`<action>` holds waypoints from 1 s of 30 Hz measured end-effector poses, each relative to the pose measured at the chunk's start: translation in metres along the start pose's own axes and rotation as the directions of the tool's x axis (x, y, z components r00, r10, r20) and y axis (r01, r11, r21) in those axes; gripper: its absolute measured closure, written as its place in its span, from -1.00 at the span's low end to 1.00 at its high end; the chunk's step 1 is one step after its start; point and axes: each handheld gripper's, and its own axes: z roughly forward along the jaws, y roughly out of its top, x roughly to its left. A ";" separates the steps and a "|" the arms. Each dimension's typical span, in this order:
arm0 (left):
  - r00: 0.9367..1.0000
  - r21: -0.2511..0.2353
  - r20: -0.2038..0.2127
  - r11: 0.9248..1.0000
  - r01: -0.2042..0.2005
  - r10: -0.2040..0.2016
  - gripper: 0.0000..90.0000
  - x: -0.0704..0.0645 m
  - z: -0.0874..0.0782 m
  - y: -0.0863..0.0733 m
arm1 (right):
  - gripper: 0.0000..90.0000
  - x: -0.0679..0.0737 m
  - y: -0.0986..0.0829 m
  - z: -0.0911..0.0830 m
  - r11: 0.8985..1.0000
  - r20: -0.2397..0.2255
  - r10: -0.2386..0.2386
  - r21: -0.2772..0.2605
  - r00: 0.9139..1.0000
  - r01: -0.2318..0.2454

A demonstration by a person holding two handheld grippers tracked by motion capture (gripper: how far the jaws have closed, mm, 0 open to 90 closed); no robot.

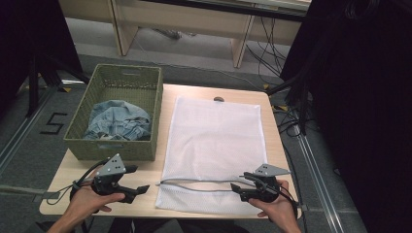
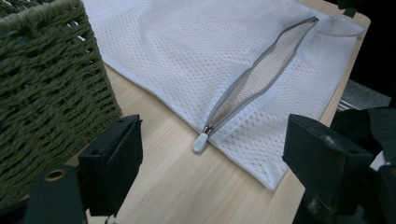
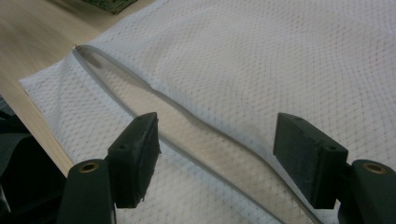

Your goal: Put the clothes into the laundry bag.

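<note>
Table (image 1: 272,141) (pale wood) bears mesh bag (image 1: 214,141), perhaps unzipped.

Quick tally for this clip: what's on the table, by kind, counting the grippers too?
Woven baskets: 1, the green basket
Denim garments: 1, the blue denim garment bunched inside the basket
Mesh bags: 1, the white mesh laundry bag, zipper open
Grippers: 2, the left gripper and the right gripper, fingers apart on both
Total: 5

Laundry bag (image 1: 214,141): white open-mesh cloth, grey zipper (image 2: 254,81). Basket (image 1: 80,145): rough green woven wicker. Table (image 1: 63,191): smooth, matt pale wood.
</note>
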 end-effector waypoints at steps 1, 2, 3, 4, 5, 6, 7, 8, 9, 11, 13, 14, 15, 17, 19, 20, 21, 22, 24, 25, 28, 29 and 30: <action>1.000 0.010 0.008 1.000 0.018 -0.018 -0.58 0.000 0.000 0.000 | -0.29 -0.001 0.000 0.000 1.000 0.003 -0.021 0.007 1.000 0.021; 0.999 0.008 0.011 0.999 0.037 -0.037 -0.58 0.000 0.001 -0.001 | -0.29 -0.003 0.000 0.000 0.999 0.009 -0.040 0.005 0.999 0.040; 0.999 0.008 0.011 0.999 0.037 -0.037 -0.58 0.000 0.001 -0.001 | -0.29 0.000 -0.001 0.001 1.000 0.003 -0.011 -0.002 1.000 0.011; 0.999 0.010 0.007 0.999 0.032 -0.032 -0.59 0.000 0.000 -0.001 | -0.29 0.000 0.000 0.001 1.000 0.001 -0.017 -0.003 1.000 0.017; 0.999 0.009 0.006 0.999 0.033 -0.033 -0.60 0.000 0.000 -0.001 | -0.29 -0.002 0.000 0.001 0.999 0.004 -0.034 -0.007 0.999 0.034; 0.999 0.009 0.006 0.999 0.033 -0.033 -0.60 0.000 0.000 -0.001 | -0.29 -0.002 0.000 0.001 0.999 0.004 -0.034 -0.007 0.999 0.034; 0.999 0.010 0.008 0.999 0.039 -0.039 -0.60 0.000 0.000 -0.001 | -0.29 0.001 0.000 0.002 1.000 -0.004 -0.017 -0.004 1.000 0.017; 0.999 0.011 0.007 0.999 0.039 -0.039 -0.60 0.000 0.000 -0.001 | -0.29 0.001 0.000 0.002 1.000 -0.010 -0.019 0.008 1.000 0.019; 0.999 0.011 0.007 0.999 0.039 -0.039 -0.61 0.000 0.000 -0.001 | -0.29 0.000 0.000 0.002 0.999 -0.002 -0.042 0.010 0.999 0.042; 1.000 0.014 0.008 0.999 0.029 -0.029 -0.61 0.001 0.000 0.000 | -0.29 0.000 0.000 0.003 0.999 -0.013 -0.038 0.002 0.999 0.038; 0.999 0.016 0.011 0.999 0.038 -0.038 -0.62 0.001 0.000 0.000 | -0.30 0.002 0.000 0.003 0.999 -0.005 -0.030 0.015 1.000 0.030; 1.000 0.028 0.012 0.999 0.024 -0.025 -0.62 0.001 0.000 0.000 | -0.30 0.001 0.000 0.005 0.999 0.000 -0.052 0.000 0.999 0.052; 0.999 0.035 0.013 0.999 0.042 -0.042 -0.62 0.000 0.001 0.000 | -0.31 0.000 0.001 0.004 0.998 -0.003 -0.055 0.014 0.998 0.055; 0.999 0.037 0.020 0.998 0.041 -0.042 -0.62 0.000 0.001 0.000 | -0.31 0.002 0.000 0.005 0.999 -0.003 -0.035 0.007 0.999 0.035; 0.999 0.031 0.013 0.999 0.032 -0.033 -0.64 0.001 0.001 0.000 | -0.33 0.000 0.001 0.007 0.998 -0.002 -0.063 0.021 0.998 0.063; 0.999 0.031 0.013 0.999 0.032 -0.033 -0.66 0.001 0.001 0.000 | -0.33 0.000 0.001 0.007 0.998 -0.002 -0.063 0.021 0.998 0.063; 0.999 0.029 0.003 0.999 0.043 -0.043 -0.67 0.001 0.001 -0.001 | -0.37 0.001 0.002 0.012 0.997 -0.005 -0.069 0.021 0.998 0.069; 0.998 0.031 -0.001 0.998 0.060 -0.060 -0.67 0.001 0.001 -0.001 | -0.38 0.002 0.003 0.014 0.998 -0.004 -0.063 0.028 0.998 0.063; 0.999 0.030 0.001 0.999 0.038 -0.038 -0.67 0.002 0.001 -0.001 | -0.38 0.001 0.004 0.017 0.995 -0.002 -0.090 0.038 0.996 0.090; 0.999 0.026 0.000 0.999 0.045 -0.045 -0.67 0.002 0.001 0.000 | -0.40 0.002 0.007 0.026 0.995 -0.005 -0.094 0.043 0.996 0.094; 0.999 0.031 0.005 0.999 0.033 -0.033 -0.67 0.003 0.002 0.000 | -0.41 0.001 0.009 0.034 0.991 -0.006 -0.124 0.048 0.992 0.124; 0.999 0.037 0.006 0.999 0.035 -0.035 -0.67 0.001 0.003 -0.001 | -0.43 0.003 0.011 0.041 0.988 0.001 -0.137 0.078 0.991 0.137; 0.999 0.048 0.002 0.998 0.035 -0.035 -0.67 0.000 0.003 -0.001 | -0.44 0.002 0.013 0.044 0.984 0.002 -0.155 0.085 0.988 0.155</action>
